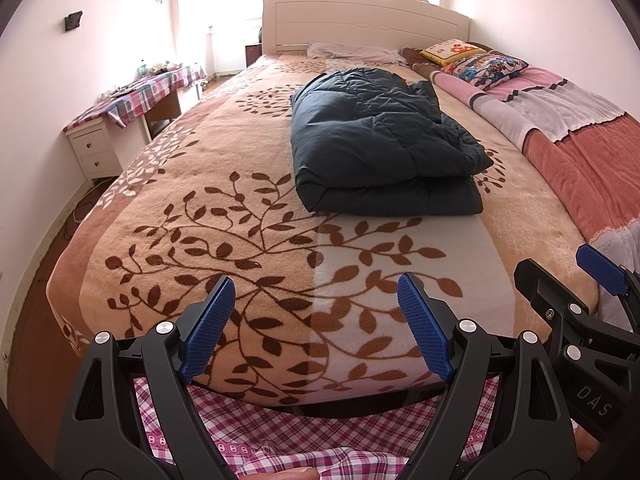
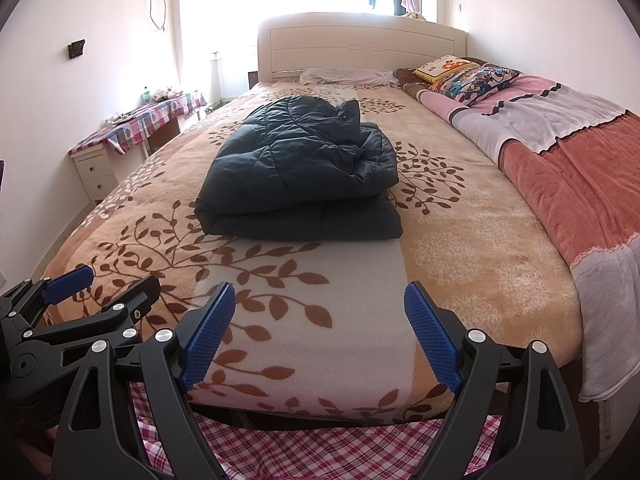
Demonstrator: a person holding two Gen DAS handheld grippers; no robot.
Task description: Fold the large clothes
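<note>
A dark navy quilted jacket [image 1: 380,144] lies folded in a thick bundle in the middle of the bed; it also shows in the right wrist view [image 2: 304,172]. My left gripper [image 1: 316,328] is open and empty, held above the foot of the bed, well short of the jacket. My right gripper [image 2: 320,336] is open and empty at the same distance from it. The right gripper shows at the right edge of the left wrist view [image 1: 560,280], and the left gripper at the left edge of the right wrist view [image 2: 100,284].
The bed has a tan leaf-patterned blanket [image 1: 240,216] and a white headboard [image 1: 360,20]. A pink and red quilt [image 1: 560,128] and pillows [image 1: 480,62] lie along the right side. A checked-cloth desk [image 1: 140,96] stands at the left wall. Checked fabric [image 1: 320,432] hangs below the grippers.
</note>
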